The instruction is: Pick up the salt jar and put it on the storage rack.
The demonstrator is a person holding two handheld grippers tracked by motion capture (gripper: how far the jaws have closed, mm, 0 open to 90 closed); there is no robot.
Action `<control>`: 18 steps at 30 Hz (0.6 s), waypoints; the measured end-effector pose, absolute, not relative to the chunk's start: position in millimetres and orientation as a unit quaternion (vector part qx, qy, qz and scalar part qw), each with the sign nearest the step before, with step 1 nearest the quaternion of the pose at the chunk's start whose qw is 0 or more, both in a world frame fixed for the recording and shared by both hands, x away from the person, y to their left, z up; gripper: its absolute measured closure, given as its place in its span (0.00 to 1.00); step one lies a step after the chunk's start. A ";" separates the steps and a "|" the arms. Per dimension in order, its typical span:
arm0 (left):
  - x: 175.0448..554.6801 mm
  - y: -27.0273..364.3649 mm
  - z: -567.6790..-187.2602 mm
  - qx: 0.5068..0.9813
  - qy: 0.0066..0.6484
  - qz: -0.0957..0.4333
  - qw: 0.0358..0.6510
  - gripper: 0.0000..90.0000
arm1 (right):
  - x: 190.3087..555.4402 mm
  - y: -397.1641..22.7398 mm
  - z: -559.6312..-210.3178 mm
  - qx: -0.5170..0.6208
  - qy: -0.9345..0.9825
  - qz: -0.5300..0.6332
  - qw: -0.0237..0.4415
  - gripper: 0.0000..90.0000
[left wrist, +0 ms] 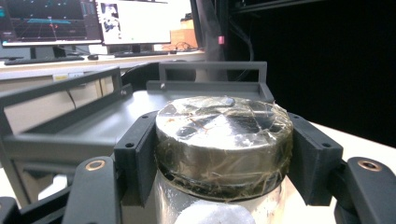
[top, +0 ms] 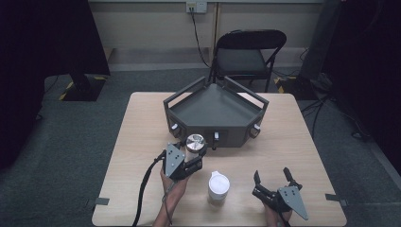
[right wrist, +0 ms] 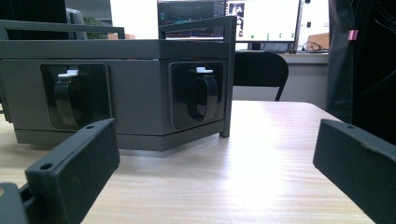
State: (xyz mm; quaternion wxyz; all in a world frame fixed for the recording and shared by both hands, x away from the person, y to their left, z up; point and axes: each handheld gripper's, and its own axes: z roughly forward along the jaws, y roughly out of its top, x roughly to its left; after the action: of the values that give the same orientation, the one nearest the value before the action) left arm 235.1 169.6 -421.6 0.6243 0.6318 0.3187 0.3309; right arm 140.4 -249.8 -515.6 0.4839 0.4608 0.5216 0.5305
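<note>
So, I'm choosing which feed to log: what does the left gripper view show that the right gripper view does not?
Left gripper view: the left gripper shut on a shiny metal lid, seen close up. Right gripper view: the right gripper open over bare table, and two black latches on the stand's side. Both share the grey stand and monitors behind.

Lab: monitors [left wrist: 84, 21], black curtains [top: 42, 38]

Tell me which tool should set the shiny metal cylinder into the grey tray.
Left. The left tool is shut on the metal cylinder beside the grey tray. The right tool is open and empty.
</note>
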 end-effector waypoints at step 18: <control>293.1 181.2 -374.9 0.614 0.324 0.329 0.640 0.39 | 140.0 -249.4 -515.9 0.461 0.520 0.530 0.486 0.00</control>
State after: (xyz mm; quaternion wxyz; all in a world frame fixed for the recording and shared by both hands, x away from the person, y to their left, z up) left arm 293.1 181.2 -374.9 0.6401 0.6143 0.3239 0.3286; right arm 140.0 -249.4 -515.9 0.4859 0.4612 0.5203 0.5296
